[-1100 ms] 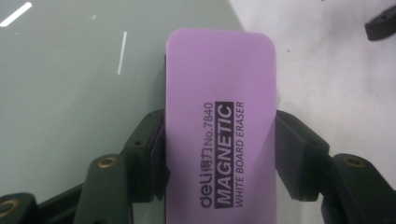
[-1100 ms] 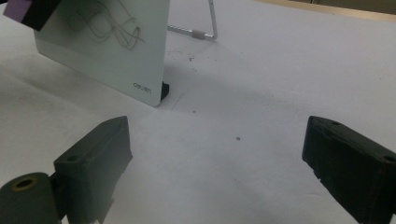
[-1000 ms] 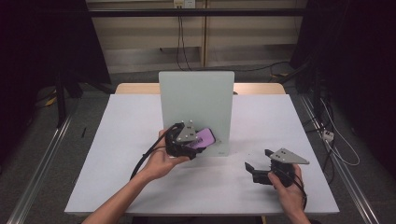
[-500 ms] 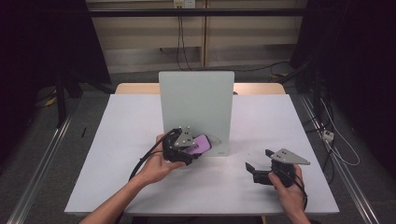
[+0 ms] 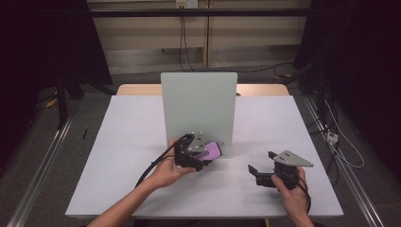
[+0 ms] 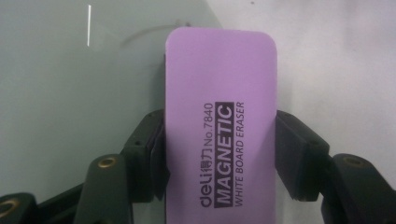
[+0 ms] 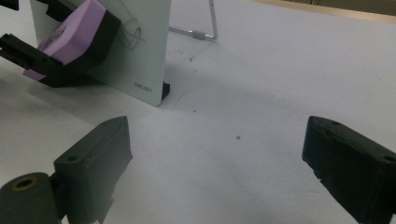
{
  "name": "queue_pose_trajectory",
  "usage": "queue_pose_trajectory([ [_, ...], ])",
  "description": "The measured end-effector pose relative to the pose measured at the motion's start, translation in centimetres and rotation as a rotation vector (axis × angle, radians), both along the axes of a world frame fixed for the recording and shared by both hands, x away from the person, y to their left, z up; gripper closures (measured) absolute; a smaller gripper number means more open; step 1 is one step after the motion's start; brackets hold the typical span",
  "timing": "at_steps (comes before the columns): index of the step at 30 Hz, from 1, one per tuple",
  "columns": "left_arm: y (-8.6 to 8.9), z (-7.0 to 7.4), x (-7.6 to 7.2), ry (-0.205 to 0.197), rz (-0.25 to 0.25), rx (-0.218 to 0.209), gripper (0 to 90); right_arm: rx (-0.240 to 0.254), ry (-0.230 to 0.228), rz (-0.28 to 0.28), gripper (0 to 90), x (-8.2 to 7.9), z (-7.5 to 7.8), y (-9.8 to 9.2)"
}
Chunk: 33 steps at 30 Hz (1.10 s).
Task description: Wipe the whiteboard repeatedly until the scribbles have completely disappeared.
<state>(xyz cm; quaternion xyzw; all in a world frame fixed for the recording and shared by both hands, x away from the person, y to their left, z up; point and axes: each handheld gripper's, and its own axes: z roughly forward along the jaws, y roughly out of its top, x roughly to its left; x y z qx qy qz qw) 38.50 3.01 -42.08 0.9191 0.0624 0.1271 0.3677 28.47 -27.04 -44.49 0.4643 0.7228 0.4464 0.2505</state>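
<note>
One wide white surface [image 5: 132, 142] carries everything, and the largest thing standing on it is an upright pale grey-green rectangular whiteboard [image 5: 198, 111] with a thin metal prop behind it, seen in the right gripper view. Faint pen scribbles [image 7: 128, 28] mark the board's lower face. Against that lower part, near the board's bottom right corner in the high view, sits the purple oblong magnetic whiteboard eraser [image 6: 219, 126] with a black felt base, its felt side toward the board. The left gripper [image 5: 201, 152] pinches this eraser across its width, one black finger on each long edge. The right gripper [image 5: 263, 171] rests low over the surface well to the right of the board, its fingers [image 7: 93, 161] spread wide with nothing between them.
</note>
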Motion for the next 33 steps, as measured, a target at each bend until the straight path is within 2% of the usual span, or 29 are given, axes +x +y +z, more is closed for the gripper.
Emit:
queue_pose_trajectory([
  [1,-0.1,0.1,0.0,-0.003,0.001,0.007,40.7,-0.001,0.001,0.001,8.0,0.0,0.0,0.0],
  [6,0.5,1.5,0.6,-0.013,0.015,-0.027,40.7,-0.003,-0.001,0.005,8.0,0.0,0.0,0.0],
  [12,1.8,4.0,1.6,-0.040,0.050,-0.097,40.7,0.000,-0.001,0.001,8.1,0.0,0.0,0.0],
  [18,2.7,5.6,2.2,-0.066,0.088,-0.171,40.7,-0.001,-0.002,0.001,8.0,0.0,0.0,0.0],
  [23,2.2,5.5,2.0,-0.081,0.085,-0.157,40.6,-0.002,-0.002,0.000,8.1,0.0,0.0,0.0],
  [33,0.1,4.0,1.5,-0.053,0.039,-0.117,40.7,-0.004,-0.002,0.003,8.0,-0.1,0.0,0.0],
])
